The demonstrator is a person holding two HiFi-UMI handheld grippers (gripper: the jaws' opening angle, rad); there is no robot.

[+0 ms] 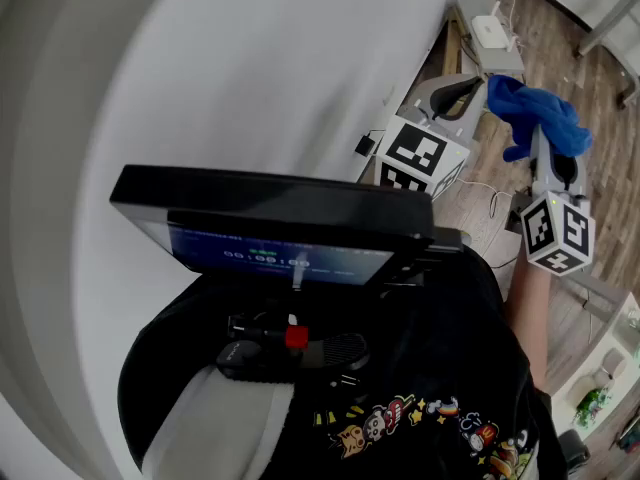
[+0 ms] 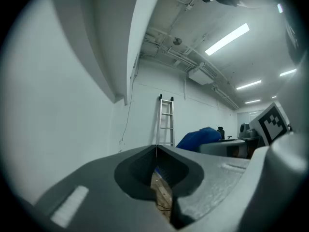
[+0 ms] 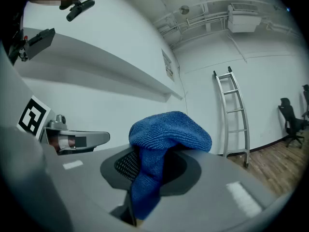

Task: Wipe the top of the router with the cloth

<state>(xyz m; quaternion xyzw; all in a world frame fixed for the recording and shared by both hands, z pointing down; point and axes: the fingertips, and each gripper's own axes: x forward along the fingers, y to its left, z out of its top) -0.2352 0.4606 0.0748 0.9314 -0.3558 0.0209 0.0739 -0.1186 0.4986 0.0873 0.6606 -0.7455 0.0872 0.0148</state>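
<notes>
**Head view.** Shows the left gripper [image 1: 462,90] and the right gripper [image 1: 545,143] raised side by side over a wooden floor [image 1: 590,68], close beside a white wall [image 1: 280,58]. Finds the blue cloth [image 1: 538,113] bunched at the right jaws and hanging loose on both sides, probably to leave a soft pad free for wiping. Places a white box, likely the router [image 1: 490,30], on a small worktop [image 1: 505,60] ahead of both grippers, well apart from the cloth and not yet wiped. Leaves open room between cloth and router, with the wall hemming in the left side.

**Left gripper view.** Shows jaws pressed together at the tips with nothing between them, seemingly idle and free to steady the router if needed. Looks past them to a ladder [image 2: 165,122] against the wall, with the cloth just to its right.

**Right gripper view.** Shows jaws clamped on the cloth, with one fold draped over the tips and a tail running down the gap. Suggests a firm hold, though the overhang may hide the router's edges on approach. Shows a wall shelf [image 3: 96,66] on the left, and the ladder and open floor on the right.
</notes>
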